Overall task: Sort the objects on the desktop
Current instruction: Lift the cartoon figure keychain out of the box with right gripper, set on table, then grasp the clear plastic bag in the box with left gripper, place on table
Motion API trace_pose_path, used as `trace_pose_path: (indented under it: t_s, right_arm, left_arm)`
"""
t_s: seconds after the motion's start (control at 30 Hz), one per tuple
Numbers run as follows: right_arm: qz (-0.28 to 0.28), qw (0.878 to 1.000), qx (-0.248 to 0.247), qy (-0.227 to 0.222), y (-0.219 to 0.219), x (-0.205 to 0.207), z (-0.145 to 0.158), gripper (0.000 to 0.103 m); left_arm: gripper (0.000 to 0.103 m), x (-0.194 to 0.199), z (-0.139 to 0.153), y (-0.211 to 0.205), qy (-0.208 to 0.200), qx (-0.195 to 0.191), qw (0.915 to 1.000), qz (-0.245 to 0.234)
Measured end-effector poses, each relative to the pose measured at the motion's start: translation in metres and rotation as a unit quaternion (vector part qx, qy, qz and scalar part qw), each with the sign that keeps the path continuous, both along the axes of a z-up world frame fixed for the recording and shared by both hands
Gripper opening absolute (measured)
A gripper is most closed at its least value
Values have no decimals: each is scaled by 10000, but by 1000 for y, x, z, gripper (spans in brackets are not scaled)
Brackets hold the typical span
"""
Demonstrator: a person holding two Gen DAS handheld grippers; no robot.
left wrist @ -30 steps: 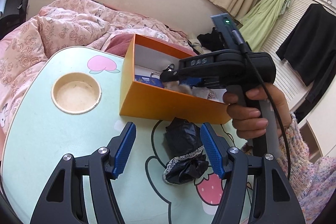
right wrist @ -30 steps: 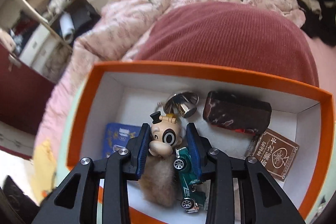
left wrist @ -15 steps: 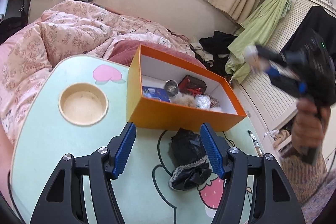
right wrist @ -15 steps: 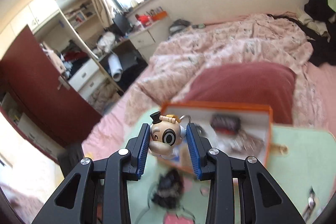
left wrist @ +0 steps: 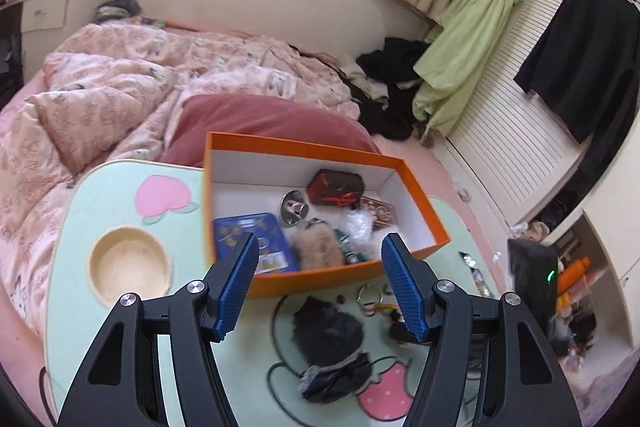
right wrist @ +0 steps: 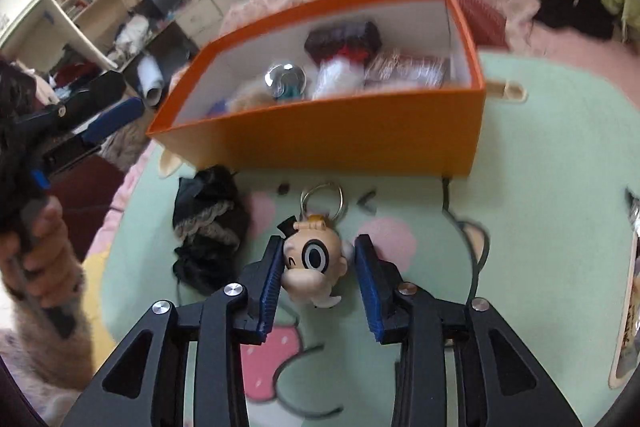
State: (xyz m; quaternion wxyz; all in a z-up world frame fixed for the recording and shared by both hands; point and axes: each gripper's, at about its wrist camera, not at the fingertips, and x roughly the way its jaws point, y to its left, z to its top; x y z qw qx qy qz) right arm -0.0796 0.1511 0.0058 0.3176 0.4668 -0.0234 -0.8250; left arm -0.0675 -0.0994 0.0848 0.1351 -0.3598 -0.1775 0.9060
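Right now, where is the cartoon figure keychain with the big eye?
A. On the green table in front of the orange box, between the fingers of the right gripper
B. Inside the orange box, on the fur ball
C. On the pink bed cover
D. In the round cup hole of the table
A: the right wrist view shows the keychain lying on the table before the orange box, between the fingers of the right gripper, whose jaws have just been opening.
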Motion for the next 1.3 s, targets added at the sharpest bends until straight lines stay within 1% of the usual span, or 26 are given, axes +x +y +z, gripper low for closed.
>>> trace_pose_path:
  t_s: [0.03, 0.07, 0.13, 0.17, 0.2, 0.27, 0.33, 0.4, 0.47, 0.53, 0.63, 0.7, 0.73, 0.8, 0.83, 0.87, 0.93, 0.97, 1.03, 1.1, 1.17, 1.23, 1.3]
  right_arm:
    - [-89, 9996, 114, 256, -1, 4, -2, 40]
    - [-128, 9984, 253, 479, -4, 8, -3, 43]
    - [-95, 9954, 492, 822, -9, 18, -7, 57]
    - [-69, 9942, 594, 896, -11, 22, -8, 73]
    - [-37, 9936, 664, 911, -11, 26, -10, 84]
    - [-3, 9948, 555, 849, -9, 29, -10, 84]
    - [-88, 9973, 208, 698, 3, 29, -10, 85]
    - [-323, 9980, -159, 522, 16, 27, -7, 85]
    - [-627, 9966, -421, 338, 24, 22, -4, 85]
    - [-861, 9946, -527, 221, 36, 16, 0, 85]
    - [-974, 9932, -595, 220, 47, 16, 10, 85]
    - [-1019, 9925, -606, 283, 49, 16, 16, 85]
    - [-1024, 9923, -627, 296, 49, 18, 18, 85]
    - [-1021, 9920, -680, 281, 49, 17, 21, 85]
    - [-1023, 9919, -706, 271, 49, 16, 21, 85]
    - [-1015, 9919, -722, 258, 50, 14, 21, 85]
    - [-988, 9921, -733, 231, 51, 13, 19, 85]
    - [-985, 9922, -728, 226, 51, 14, 18, 85]
    - [-972, 9925, -712, 215, 53, 14, 17, 85]
    - [-990, 9924, -707, 200, 54, 14, 16, 85]
    - [-996, 9923, -724, 151, 55, 13, 14, 85]
    - [-993, 9924, -718, 134, 55, 12, 13, 85]
    - [-998, 9925, -693, 160, 55, 12, 15, 85]
  left_arm:
    - [64, -6, 2, 3, -64, 41, 10000, -62]
    - [64, -11, 4, 5, -116, 55, 9999, -113]
    - [64, -18, 6, 12, -186, -24, 9997, -166]
    - [64, -22, 6, 16, -200, -90, 9996, -198]
    - [64, -24, 6, 18, -206, -149, 9994, -229]
    - [64, -29, 7, 24, -216, -278, 9990, -293]
    - [64, -36, 7, 27, -290, -313, 9985, -350]
    - [64, -44, 5, 29, -433, -274, 9979, -395]
    - [64, -55, 4, 33, -625, -301, 9967, -417]
    - [64, -64, 3, 39, -744, -474, 9951, -436]
    - [64, -78, -3, 54, -912, -761, 9909, -638]
    - [60, -90, -11, 68, -1139, -767, 9863, -915]
    - [57, -95, -14, 73, -1239, -748, 9841, -1028]
    - [56, -104, -23, 85, -1433, -748, 9790, -1244]
    - [54, -111, -29, 93, -1543, -827, 9759, -1305]
    - [42, -115, -33, 96, -1616, -920, 9737, -1314]
    - [26, -126, -46, 103, -1828, -1186, 9667, -1341]
    - [25, -131, -53, 105, -1903, -1259, 9641, -1361]
    - [25, -132, -54, 105, -1809, -1196, 9664, -1382]
    - [24, -130, -54, 103, -1826, -1121, 9667, -1400]
    - [21, -127, -53, 100, -1759, -1041, 9688, -1404]
    - [20, -122, -44, 95, -1538, -906, 9741, -1388]
    - [20, -109, -21, 88, -1109, -658, 9815, -1415]
